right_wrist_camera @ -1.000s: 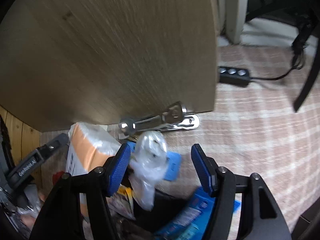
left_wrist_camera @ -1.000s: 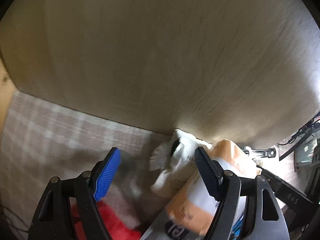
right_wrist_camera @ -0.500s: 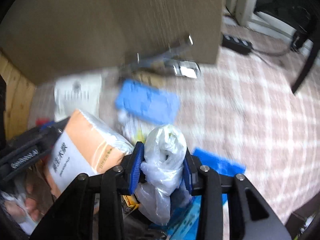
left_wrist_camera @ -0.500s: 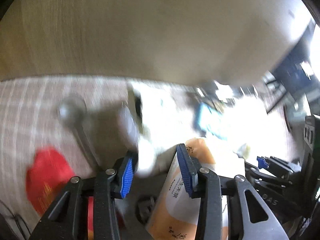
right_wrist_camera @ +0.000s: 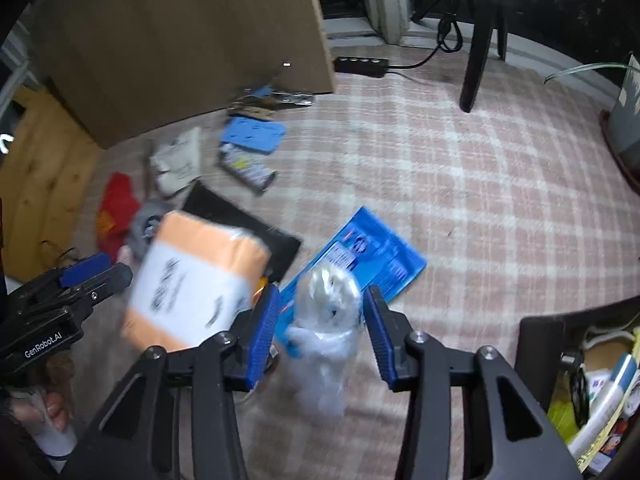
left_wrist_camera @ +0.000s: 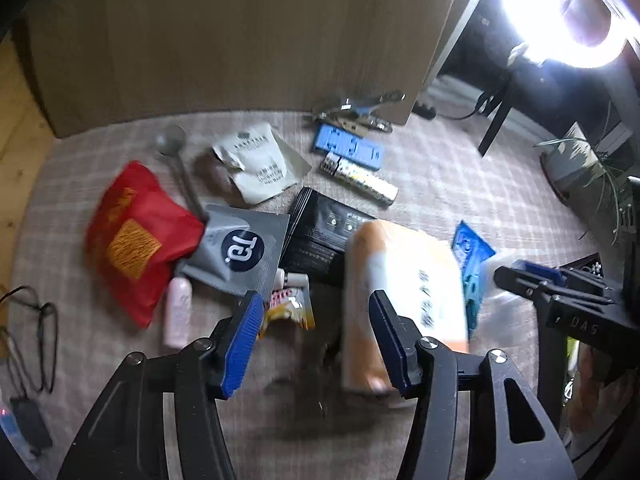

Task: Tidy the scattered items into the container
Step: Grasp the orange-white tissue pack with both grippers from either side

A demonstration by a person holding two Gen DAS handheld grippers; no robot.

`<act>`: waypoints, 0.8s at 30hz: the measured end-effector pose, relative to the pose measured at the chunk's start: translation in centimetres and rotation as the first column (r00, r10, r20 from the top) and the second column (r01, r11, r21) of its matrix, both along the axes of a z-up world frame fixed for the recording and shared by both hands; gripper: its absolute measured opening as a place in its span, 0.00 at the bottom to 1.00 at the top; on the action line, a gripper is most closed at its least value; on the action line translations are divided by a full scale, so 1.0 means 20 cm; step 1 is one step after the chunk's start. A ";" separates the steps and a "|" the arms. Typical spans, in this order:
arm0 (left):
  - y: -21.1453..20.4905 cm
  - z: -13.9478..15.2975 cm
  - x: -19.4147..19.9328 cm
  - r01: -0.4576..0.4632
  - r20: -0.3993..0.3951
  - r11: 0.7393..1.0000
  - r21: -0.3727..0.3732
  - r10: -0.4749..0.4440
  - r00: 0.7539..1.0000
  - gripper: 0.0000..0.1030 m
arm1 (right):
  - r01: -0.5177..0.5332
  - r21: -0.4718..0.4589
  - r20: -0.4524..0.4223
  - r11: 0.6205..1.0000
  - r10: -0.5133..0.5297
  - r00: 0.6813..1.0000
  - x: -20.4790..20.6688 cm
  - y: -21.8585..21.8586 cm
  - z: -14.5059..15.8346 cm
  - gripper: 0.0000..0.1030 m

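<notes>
Hanging over a checked rug [right_wrist_camera: 460,168], both grippers have their jaws opening. The left gripper [left_wrist_camera: 316,340] has bare rug between its blue pads and no pad on anything; an orange-and-white pack [left_wrist_camera: 404,292] lies blurred just by its right finger, and contact there cannot be made out. The right gripper [right_wrist_camera: 320,328] has a clear plastic bag [right_wrist_camera: 328,320] between its fingers; the bag looks to stand free of both pads, with a gap on each side, though the blur makes this uncertain. Scattered items lie on the rug before a wooden panel [left_wrist_camera: 240,32]: a red pouch [left_wrist_camera: 136,240], a grey sachet [left_wrist_camera: 240,248] overlapping its edge, a black packet [left_wrist_camera: 320,232] beside that, a white paper bag [left_wrist_camera: 260,164], a blue tray [left_wrist_camera: 348,146] near the panel's foot, and a blue packet [right_wrist_camera: 372,256] beyond the plastic bag. A dark container [right_wrist_camera: 536,332] sits at the lower right edge of the right wrist view, already holding tubes and packets, well apart from the scattered pile.
</notes>
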State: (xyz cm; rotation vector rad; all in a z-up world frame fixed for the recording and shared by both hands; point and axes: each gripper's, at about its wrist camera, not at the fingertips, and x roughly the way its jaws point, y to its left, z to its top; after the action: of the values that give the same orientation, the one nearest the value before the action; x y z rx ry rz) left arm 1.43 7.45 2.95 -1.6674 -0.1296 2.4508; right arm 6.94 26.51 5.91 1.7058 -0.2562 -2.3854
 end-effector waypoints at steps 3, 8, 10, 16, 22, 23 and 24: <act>0.14 0.04 -0.32 0.021 -0.013 1.000 0.016 -0.021 1.000 0.54 | -0.031 -0.054 0.013 0.998 0.031 0.999 -0.19 0.07 0.00 0.54; 0.30 0.10 -0.38 0.104 -0.010 0.995 0.002 -0.104 0.995 0.57 | -0.019 -0.121 0.017 0.993 0.021 1.000 -0.29 0.00 0.01 0.59; 0.31 0.17 -0.40 0.152 -0.007 0.988 0.006 -0.152 0.988 0.59 | -0.017 -0.115 0.013 0.993 0.019 1.000 -0.32 -0.03 0.03 0.63; 0.31 0.14 -0.46 0.218 0.018 0.976 0.026 -0.219 0.976 0.59 | 0.060 -0.184 0.124 0.981 -0.038 0.992 -0.40 -0.07 -0.15 0.63; 0.32 0.08 -0.47 0.230 0.029 0.972 0.054 -0.232 0.972 0.60 | 0.071 -0.228 0.152 0.971 -0.036 0.988 -0.42 -0.15 -0.22 0.57; 0.31 0.08 -0.47 0.220 0.034 0.973 0.075 -0.223 0.974 0.60 | 0.067 -0.243 0.159 0.968 -0.029 0.987 -0.42 -0.17 -0.21 0.54; 0.30 0.09 -0.48 0.209 0.035 0.974 0.092 -0.213 0.976 0.60 | 0.062 -0.229 0.156 0.971 -0.026 0.987 -0.42 -0.18 -0.21 0.54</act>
State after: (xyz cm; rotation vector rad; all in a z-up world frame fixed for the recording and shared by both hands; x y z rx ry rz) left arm -8.11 13.47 4.66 -1.6094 -0.0607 2.2211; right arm -1.43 22.83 1.66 1.7871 -0.5803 -2.1549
